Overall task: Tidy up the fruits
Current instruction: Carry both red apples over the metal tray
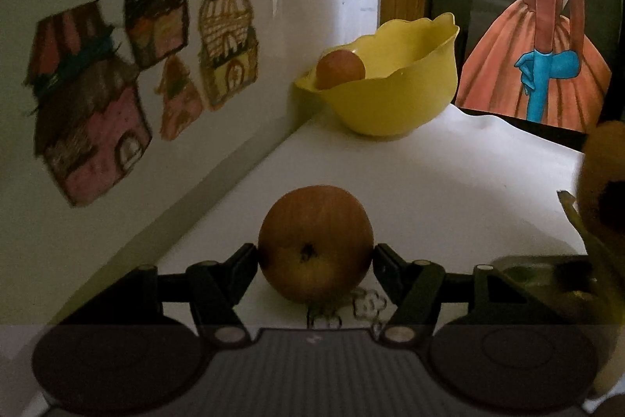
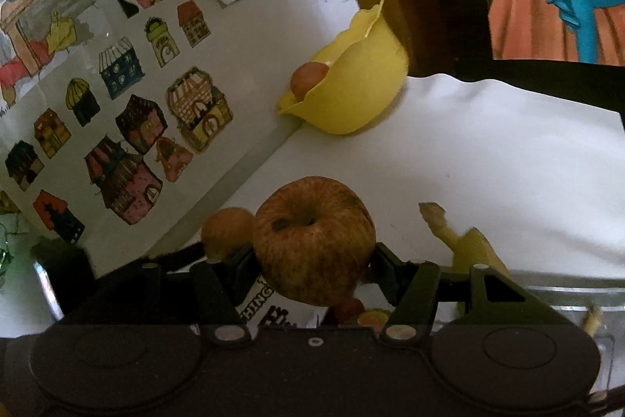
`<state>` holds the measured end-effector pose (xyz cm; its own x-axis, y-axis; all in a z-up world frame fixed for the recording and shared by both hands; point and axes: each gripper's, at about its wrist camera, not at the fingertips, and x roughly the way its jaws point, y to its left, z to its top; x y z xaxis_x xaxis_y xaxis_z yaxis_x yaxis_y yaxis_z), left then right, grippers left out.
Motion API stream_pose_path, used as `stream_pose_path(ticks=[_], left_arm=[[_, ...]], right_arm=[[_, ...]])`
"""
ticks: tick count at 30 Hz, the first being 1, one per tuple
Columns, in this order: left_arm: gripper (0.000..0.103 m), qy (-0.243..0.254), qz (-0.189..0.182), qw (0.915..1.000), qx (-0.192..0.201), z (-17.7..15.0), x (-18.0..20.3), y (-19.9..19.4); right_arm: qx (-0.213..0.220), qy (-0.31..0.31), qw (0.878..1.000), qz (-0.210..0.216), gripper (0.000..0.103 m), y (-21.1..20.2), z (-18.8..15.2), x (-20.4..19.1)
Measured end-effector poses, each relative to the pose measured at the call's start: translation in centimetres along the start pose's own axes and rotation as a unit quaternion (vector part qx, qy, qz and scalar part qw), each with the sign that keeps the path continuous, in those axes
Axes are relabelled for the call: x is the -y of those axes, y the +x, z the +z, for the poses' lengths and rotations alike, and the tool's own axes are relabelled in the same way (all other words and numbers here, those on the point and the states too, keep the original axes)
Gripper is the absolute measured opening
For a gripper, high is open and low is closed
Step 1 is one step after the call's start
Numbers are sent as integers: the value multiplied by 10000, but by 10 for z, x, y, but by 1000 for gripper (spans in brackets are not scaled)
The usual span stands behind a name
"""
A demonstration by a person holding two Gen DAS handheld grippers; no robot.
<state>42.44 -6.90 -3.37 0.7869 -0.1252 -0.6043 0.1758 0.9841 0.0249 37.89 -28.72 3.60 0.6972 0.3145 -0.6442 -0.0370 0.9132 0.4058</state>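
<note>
Clamped between the left claw [image 1: 315, 253], a round brownish-orange apple [image 1: 315, 243] sits low over the white desk [image 1: 449, 178]. Right claw [image 2: 315, 258] grips a speckled red-yellow apple [image 2: 315, 239]. Beyond, the scalloped yellow plastic bowl [image 1: 394, 85] holds another round fruit [image 1: 340, 69].

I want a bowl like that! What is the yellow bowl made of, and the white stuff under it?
The yellow bowl looks like thin plastic: smooth, one colour, wavy moulded rim. The white cover beneath it seems to be cloth or paper; it ripples softly, so I can't be sure which.
</note>
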Motion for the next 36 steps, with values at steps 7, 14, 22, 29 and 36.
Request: stream_pose_path(ticks=[7,14,22,29,36], left_arm=[[68,337,30,9994,24,18,7,19],[72,477,-38,9988,-120,28,4,39],[73,499,-232,9975,-451,24,4,59],[72,361,-157,9986,-361,19,6,58],[72,128,-421,9983,-387,5,16,38]], right_arm=[[32,196,9997,-133,63,-13,-9,2],[182,408,9988,-221,63,-13,-10,0],[201,551,9978,-310,63,-18,-15,1],[249,628,9967,-439,63,-27,-22,8],[373,885,9928,-716,63,-50,-30,21]])
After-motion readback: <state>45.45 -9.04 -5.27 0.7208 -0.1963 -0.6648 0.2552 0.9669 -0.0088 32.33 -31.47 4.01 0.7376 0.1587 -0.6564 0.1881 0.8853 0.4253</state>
